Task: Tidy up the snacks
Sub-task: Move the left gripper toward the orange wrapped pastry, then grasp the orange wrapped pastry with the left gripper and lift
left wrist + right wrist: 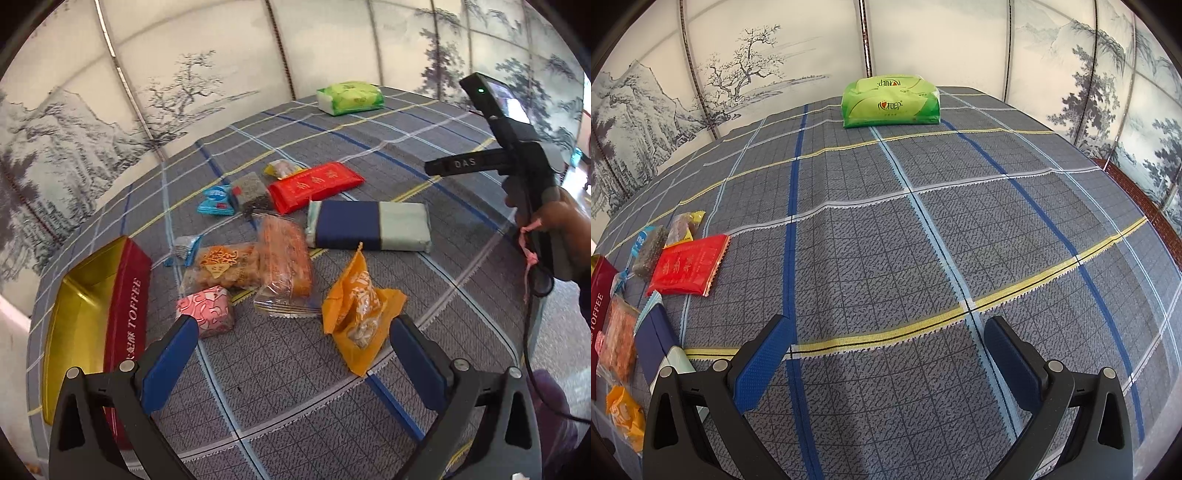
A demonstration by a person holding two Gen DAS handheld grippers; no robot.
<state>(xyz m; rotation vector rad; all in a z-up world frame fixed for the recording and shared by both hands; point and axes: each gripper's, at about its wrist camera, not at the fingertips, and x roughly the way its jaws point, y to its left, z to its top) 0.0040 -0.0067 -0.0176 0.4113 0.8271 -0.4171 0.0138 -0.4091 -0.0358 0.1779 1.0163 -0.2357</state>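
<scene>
Painted screens with ink landscapes are seen behind a table spread with a grey checked cloth [923,258]. Most snacks are clustered toward the table's left side, beside an open toffee tin [92,314] whose gold interior holds nothing visible. A tissue pack [890,101] is set apart at the far edge.

The left gripper [291,354] is held released above the cloth, nothing between its blue pads; a pink packet [208,310] lies just beside its left finger and an orange pouch [356,314] just beside its right. The right gripper [886,354] is likewise spread wide and holding nothing, over bare cloth well apart from the pile.

The packets are judged light, with crinkly film that is probably slippery and contents that may crumble, so a gentle pinch across the middle of the body seems safer than one on a sealed fin. The blue-and-grey bar [369,225] looks stiffer and may be taken across its narrow width.

Only the left view shows the whole cluster, the tin's inside and the right hand [554,229] on its handle. Only the right view shows the bare right half of the table.
</scene>
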